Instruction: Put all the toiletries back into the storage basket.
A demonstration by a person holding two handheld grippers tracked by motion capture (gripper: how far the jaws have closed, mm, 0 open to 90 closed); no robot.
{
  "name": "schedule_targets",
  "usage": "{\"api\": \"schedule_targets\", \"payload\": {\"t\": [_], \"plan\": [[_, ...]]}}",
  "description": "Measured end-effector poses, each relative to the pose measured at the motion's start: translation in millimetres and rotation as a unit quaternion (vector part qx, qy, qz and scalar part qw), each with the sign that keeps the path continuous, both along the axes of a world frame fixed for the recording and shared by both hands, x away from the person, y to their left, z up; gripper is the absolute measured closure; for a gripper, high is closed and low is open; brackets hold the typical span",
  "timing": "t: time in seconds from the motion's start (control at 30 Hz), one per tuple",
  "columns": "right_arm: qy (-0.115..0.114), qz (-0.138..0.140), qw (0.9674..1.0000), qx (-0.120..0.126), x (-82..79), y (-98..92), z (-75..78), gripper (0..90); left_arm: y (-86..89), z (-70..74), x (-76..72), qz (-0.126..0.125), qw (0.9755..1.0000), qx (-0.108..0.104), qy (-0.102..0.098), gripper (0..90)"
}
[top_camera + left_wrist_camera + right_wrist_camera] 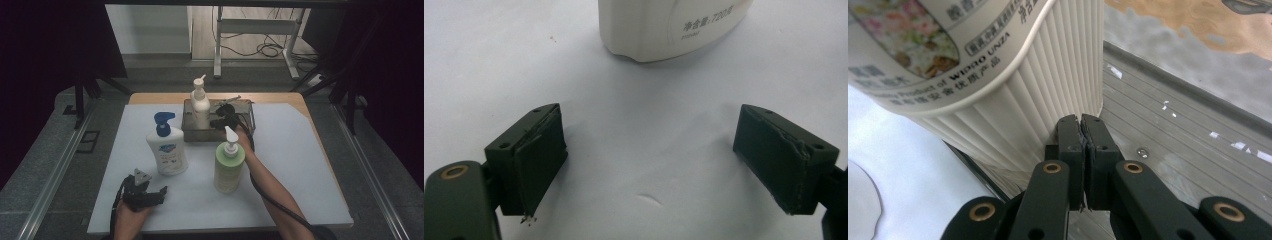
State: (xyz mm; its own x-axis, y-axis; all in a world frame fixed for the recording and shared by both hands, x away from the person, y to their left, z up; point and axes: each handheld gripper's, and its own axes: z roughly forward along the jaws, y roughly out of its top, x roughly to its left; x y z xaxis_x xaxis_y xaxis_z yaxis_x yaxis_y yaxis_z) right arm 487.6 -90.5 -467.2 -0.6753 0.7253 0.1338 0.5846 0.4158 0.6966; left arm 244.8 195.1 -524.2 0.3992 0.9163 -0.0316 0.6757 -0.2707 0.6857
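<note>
Your right gripper (pixel 223 116) is partly hidden behind the green bottle's (pixel 228 170) pump. The cream bottle (pixel 983 70) runs off the right gripper view's top edge.

The cream bottle (pixel 200 102) was ribbed, with a flower picture (pixel 908 30) in pink and green on its label. It stood at 12 o'clock in a dull grey metal tray (pixel 240 131). The white bottle (pixel 167 150) at 9 o'clock had a blue pump and a blue label. The bottle (pixel 229 167) at 3 o'clock was pale green with a white pump. The worktop (pixel 300 165) wore a white sheet, with brown wood at the far edge. The left gripper (pixel 155 194) and the right gripper (pixel 216 121) were both black.
</note>
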Motion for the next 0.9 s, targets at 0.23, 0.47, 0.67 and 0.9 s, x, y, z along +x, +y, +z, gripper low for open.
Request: {"api": "schedule_targets", "payload": {"t": [0.23, 0.47, 0.67, 0.9], "plan": [[0.0, 0.007, 1.0, 0.0, -0.4, 6.4, -0.2, 87.6, 0.0, 0.0, 0.0, 0.0, 1.0, 0.0, 0.0, 13.0], [0.0, 0.013, 0.9999, -0.005, -0.5, 11.8, -0.1, 87.4, 0.0, 0.0, 0.0, 0.0, 1.0, 0.0, 0.0, 13.0], [0.0, 0.02, 0.9998, -0.008, -0.6, 17.2, -0.3, 87.1, 0.0, 0.0, 0.0, 0.0, 1.0, 0.0, 0.0, 13.0], [0.0, 0.032, 0.9995, -0.002, 1.2, 21.5, 0.7, 87.4, 0.0, 0.0, 0.0, 0.0, 1.0, 0.0, 0.0, 13.0]]}}
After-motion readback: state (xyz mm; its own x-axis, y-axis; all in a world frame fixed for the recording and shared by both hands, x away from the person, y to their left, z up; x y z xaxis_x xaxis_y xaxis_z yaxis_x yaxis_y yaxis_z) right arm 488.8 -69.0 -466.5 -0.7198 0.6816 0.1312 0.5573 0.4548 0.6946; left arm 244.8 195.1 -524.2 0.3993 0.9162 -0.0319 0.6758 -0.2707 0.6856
